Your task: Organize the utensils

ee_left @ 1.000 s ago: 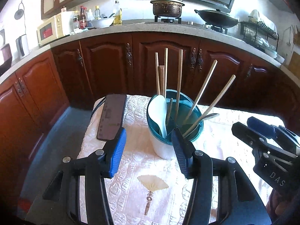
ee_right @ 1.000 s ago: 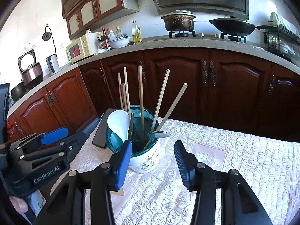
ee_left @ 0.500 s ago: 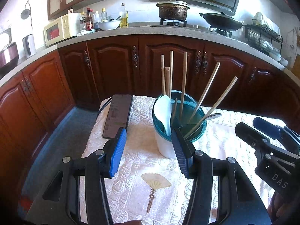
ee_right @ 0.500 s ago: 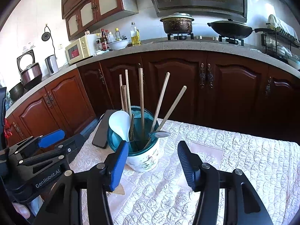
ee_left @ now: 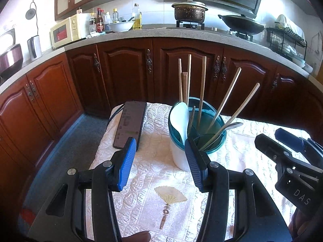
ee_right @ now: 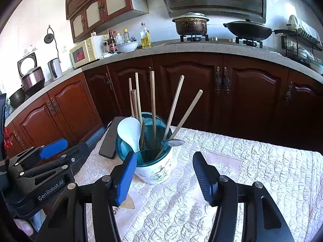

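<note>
The holder (ee_right: pixel 154 167) stands upright, chopsticks (ee_right: pixel 153 109) rising near-vertical, ahead and slightly left of the right gripper (ee_right: pixel 164 176), ahead-right of the left gripper (ee_left: pixel 159 164). Both grippers gape empty, neither clearly nearer. A phone (ee_left: pixel 130 127) lies beyond the left jaw.

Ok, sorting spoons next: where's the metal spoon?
In the utensil holder, its bowl resting on the rim's right side, under the two leaning chopsticks.
</note>
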A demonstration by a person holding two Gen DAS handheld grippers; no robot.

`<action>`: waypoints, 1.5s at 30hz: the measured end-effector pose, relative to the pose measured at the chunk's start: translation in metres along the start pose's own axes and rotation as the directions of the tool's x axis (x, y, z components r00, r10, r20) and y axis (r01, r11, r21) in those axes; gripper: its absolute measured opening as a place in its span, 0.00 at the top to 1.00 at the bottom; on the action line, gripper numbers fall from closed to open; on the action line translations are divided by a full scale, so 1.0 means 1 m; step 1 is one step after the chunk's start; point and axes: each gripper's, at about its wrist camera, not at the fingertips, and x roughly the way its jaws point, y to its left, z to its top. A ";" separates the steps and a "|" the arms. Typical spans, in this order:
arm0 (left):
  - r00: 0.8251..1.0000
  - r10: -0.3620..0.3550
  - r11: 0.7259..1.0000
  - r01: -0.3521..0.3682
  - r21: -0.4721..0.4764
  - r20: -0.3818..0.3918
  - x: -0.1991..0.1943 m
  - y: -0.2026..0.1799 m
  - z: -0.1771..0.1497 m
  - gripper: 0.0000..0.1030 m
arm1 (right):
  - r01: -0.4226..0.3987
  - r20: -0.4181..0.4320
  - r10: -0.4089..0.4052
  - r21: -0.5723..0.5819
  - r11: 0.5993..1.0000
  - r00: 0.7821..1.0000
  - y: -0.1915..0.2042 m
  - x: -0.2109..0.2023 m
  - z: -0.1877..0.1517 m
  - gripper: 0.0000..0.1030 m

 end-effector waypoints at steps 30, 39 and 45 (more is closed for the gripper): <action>1.000 -0.005 1.000 0.005 0.008 -0.001 0.001 -0.003 -0.003 0.52 | 0.017 -0.010 -0.017 -0.007 1.000 1.000 0.002 0.003 0.001 0.44; 1.000 -0.008 1.000 0.008 0.008 -0.005 0.004 -0.004 -0.002 0.52 | 0.017 -0.016 -0.018 -0.010 1.000 1.000 0.003 0.005 0.002 0.44; 1.000 -0.008 1.000 0.008 0.005 -0.008 0.006 -0.003 -0.003 0.52 | 0.016 -0.017 -0.016 -0.011 1.000 1.000 0.003 0.005 0.002 0.44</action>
